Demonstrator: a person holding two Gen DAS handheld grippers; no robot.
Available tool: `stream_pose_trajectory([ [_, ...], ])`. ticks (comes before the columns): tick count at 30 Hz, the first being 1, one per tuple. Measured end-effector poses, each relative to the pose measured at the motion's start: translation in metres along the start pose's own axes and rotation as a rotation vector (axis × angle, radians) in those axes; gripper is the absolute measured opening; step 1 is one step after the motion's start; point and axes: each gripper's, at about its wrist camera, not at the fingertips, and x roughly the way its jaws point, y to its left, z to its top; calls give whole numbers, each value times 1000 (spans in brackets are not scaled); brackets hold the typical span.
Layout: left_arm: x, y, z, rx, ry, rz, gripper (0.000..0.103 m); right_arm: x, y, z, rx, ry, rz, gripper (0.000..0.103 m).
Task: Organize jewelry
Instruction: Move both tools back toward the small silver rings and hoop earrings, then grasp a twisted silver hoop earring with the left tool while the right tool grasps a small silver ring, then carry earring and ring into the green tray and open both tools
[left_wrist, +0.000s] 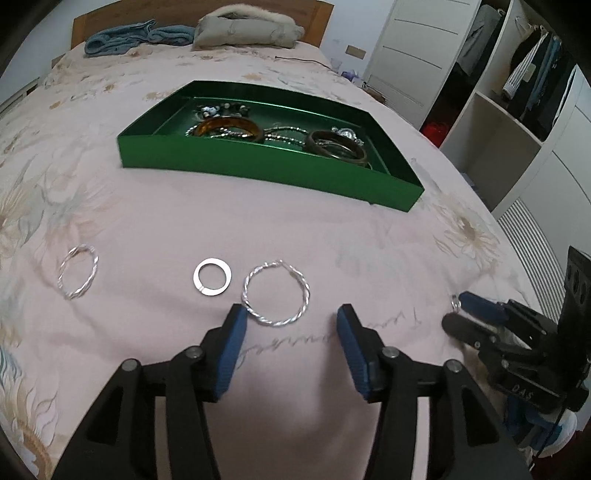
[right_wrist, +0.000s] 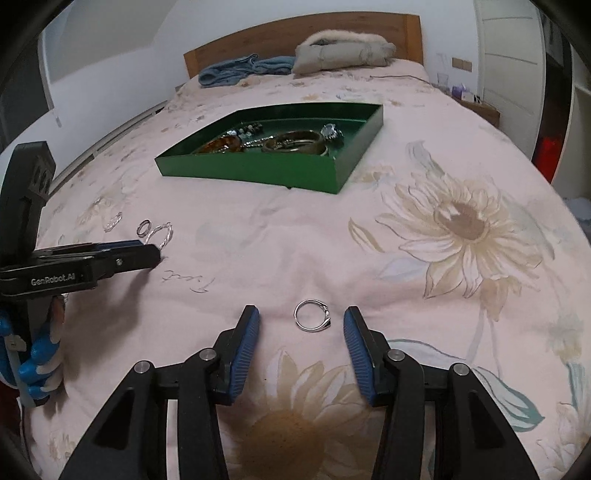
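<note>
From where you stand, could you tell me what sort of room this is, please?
Most likely a bedroom: the work surface is a bed with a floral bedspread and wooden headboard, and an open wardrobe of hanging clothes stands beside it.

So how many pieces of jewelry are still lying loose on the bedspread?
4: a twisted hoop at left, a flat ring, a second twisted hoop between the left gripper's fingertips, a small ring before the right gripper.

Both tongs, left (left_wrist: 291, 314) and right (right_wrist: 301, 317), angle downward with jaws apart, gripping nothing
</note>
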Motion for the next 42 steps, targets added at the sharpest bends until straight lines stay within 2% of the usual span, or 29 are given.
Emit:
stream_pose_trajectory([
  [4,13,-8,6,3,8,31,52,2,-3,0,3,7,11,45],
  [7,21,-12,11,-2,13,56,52,5,-7,0,17,18,10,39],
  [9,26,-14,14,-8,19,72,50,6,-8,0,18,19,-7,21],
  [11,29,-17,15,2,18,88,37,6,-11,-2,20,20,-5,20],
  [13,28,-20,15,17,14,86,32,4,-10,-3,9,13,-8,19],
  [14,26,-20,14,22,10,85,21,3,-9,-3,5,9,-9,19],
  [15,25,-21,14,26,9,75,6,0,-9,-3,4,-2,-7,19],
  [16,23,-20,15,22,16,54,3,-4,-9,-3,6,-15,-2,19],
  [23,0,-16,20,35,-43,-2,3,-26,-7,7,-2,-74,-25,19],
  [30,-31,-10,36,40,-115,-31,3,-34,2,35,-15,-117,-33,19],
  [37,-36,14,97,11,-165,41,3,-16,12,105,-6,-168,-9,19],
  [42,-8,34,134,-18,-123,115,3,32,17,148,13,-123,2,19],
])
